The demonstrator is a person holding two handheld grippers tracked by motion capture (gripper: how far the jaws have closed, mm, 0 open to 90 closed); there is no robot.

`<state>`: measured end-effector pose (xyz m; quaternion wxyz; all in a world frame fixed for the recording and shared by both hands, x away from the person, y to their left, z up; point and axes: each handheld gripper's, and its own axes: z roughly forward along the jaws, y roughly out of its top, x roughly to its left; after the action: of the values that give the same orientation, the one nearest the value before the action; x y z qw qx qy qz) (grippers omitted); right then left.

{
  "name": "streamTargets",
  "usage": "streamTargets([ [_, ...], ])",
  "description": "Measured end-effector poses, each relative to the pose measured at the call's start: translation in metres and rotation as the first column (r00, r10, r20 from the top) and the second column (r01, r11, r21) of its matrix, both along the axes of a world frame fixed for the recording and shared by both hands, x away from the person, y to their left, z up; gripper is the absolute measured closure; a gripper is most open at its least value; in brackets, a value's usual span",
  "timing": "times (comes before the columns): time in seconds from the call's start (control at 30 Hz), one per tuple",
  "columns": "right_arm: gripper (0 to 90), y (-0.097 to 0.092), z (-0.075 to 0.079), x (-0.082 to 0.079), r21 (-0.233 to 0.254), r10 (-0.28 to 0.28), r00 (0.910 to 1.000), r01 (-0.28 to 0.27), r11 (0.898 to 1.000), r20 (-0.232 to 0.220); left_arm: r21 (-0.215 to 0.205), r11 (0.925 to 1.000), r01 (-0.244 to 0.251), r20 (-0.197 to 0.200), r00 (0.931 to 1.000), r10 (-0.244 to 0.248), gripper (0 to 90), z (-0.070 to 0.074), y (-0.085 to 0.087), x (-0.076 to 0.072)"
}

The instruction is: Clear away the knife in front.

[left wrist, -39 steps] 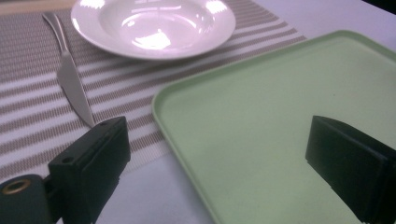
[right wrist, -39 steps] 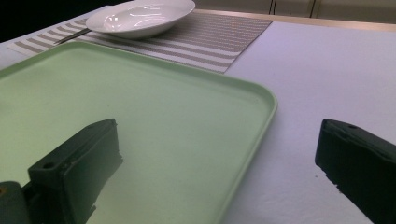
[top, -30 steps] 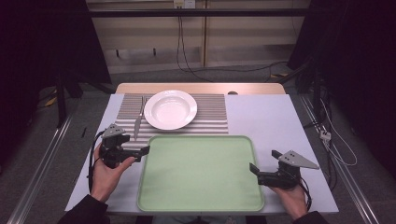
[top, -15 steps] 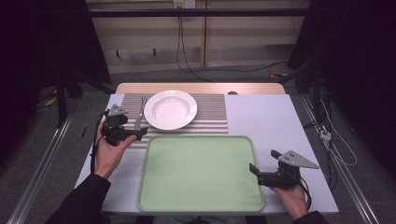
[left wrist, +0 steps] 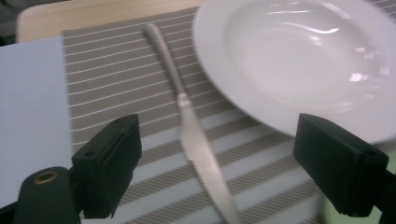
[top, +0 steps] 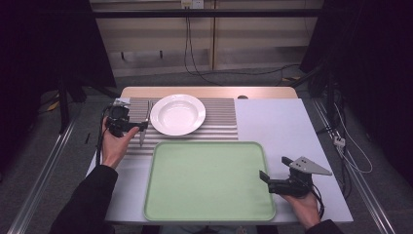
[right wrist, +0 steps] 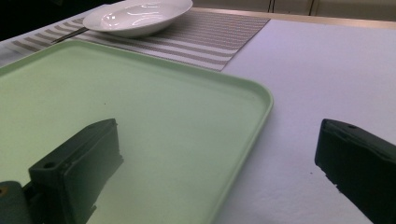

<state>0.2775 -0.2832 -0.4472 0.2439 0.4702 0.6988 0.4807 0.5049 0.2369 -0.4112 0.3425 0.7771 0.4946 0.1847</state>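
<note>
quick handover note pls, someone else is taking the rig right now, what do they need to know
Left gripper: open, jaws have just been closing a little, one on each side of the knife and not yet pressing on it.
Right gripper: open, holds nothing, one jaw over the right edge of the green tray, the other over the table.
Knife lies flat on the striped mat, left of the white plate. Tray holds nothing.
Done: left gripper has reached the knife.
Left: grip the knife, lift it; likely the tray is where it goes.
</note>
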Motion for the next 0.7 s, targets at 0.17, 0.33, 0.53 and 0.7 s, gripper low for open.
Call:
streamTargets([
  [0.17, 0.0, 0.000, 0.000, 0.000, -0.002, 0.001, 1.0000, -0.001, 1.000, -0.001, 0.027, 0.9995, -0.014, -0.010, 0.9998, 0.014, 20.0, -0.005, 0.003, 0.015],
  [0.33, 0.2, 0.000, 0.000, 0.000, 0.000, -0.005, 1.0000, 0.005, 1.000, -0.003, 0.038, 0.9991, -0.020, -0.017, 0.9996, 0.021, 28.7, -0.012, 0.002, 0.032],
  [0.53, 0.2, 0.003, 0.000, 0.000, -0.001, 0.007, 1.0000, -0.007, 1.000, -0.003, 0.053, 0.9976, -0.044, -0.042, 0.9980, 0.046, 40.3, -0.025, -0.003, 0.046],
  [0.7, 0.2, 0.002, 0.000, 0.000, -0.002, 0.007, 1.0000, -0.007, 1.000, -0.006, 0.033, 0.9984, -0.046, -0.079, 0.9957, 0.049, 46.8, -0.036, -0.005, 0.053],
])
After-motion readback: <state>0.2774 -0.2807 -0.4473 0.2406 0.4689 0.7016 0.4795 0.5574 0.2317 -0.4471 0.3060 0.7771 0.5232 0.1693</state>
